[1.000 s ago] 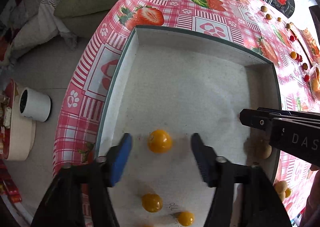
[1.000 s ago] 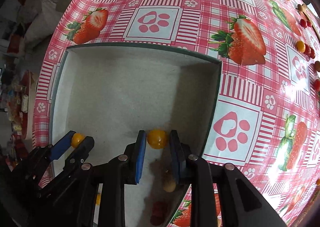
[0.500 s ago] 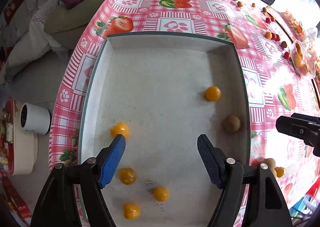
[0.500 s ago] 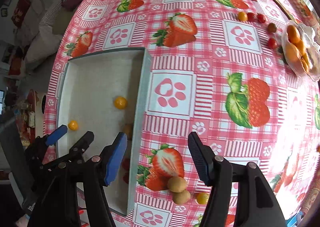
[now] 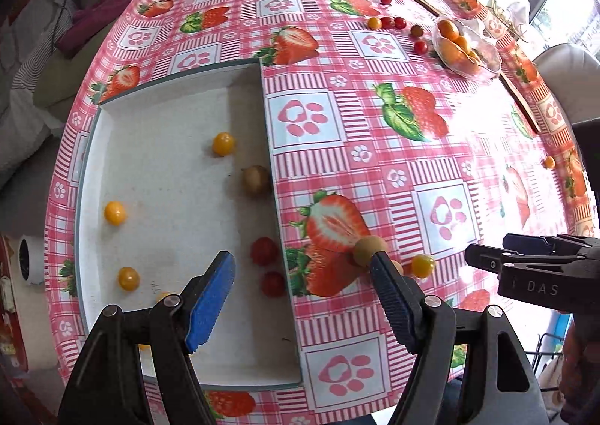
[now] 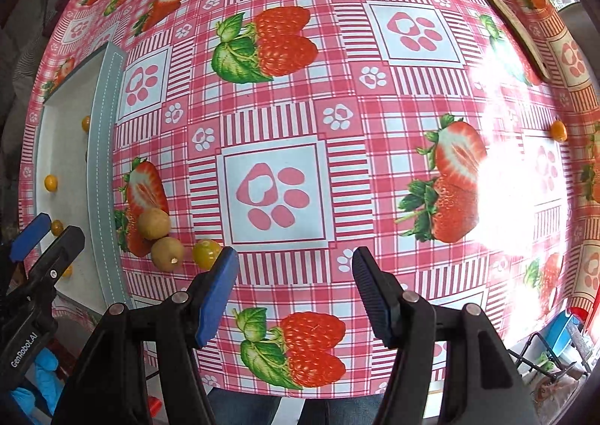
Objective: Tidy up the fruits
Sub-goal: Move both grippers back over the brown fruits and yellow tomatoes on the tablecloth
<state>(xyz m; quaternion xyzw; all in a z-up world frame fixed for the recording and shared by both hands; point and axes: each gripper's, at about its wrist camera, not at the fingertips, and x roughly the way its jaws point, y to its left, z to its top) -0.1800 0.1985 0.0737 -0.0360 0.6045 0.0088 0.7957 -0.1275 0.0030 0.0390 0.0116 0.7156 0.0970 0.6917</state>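
A white tray [image 5: 270, 132] with a grey-green rim lies on the left of the strawberry tablecloth. It holds several yellow fruits [image 5: 223, 143], a brown fruit [image 5: 255, 179] and two red tomatoes [image 5: 264, 250]. My left gripper [image 5: 303, 275] hangs open and empty over the tray's right rim. Just right of that rim lie two brown fruits [image 6: 153, 224] and a yellow-green tomato [image 6: 206, 253]. My right gripper [image 6: 294, 260] is open and empty over bare cloth, to the right of these. It also shows at the right edge of the left wrist view [image 5: 487, 256].
A glass bowl of oranges [image 5: 465, 46] stands at the far right. Small red and yellow fruits [image 5: 390, 21] are scattered near it. One yellow fruit [image 6: 558, 130] lies alone at the right. A wooden strip [image 6: 517, 23] runs along the far edge. A blue-gloved hand [image 6: 41, 368] holds the left gripper.
Both grippers have swung right, off the tray interior. The right gripper opened and left a yellow fruit in the tray. The left gripper stayed open.
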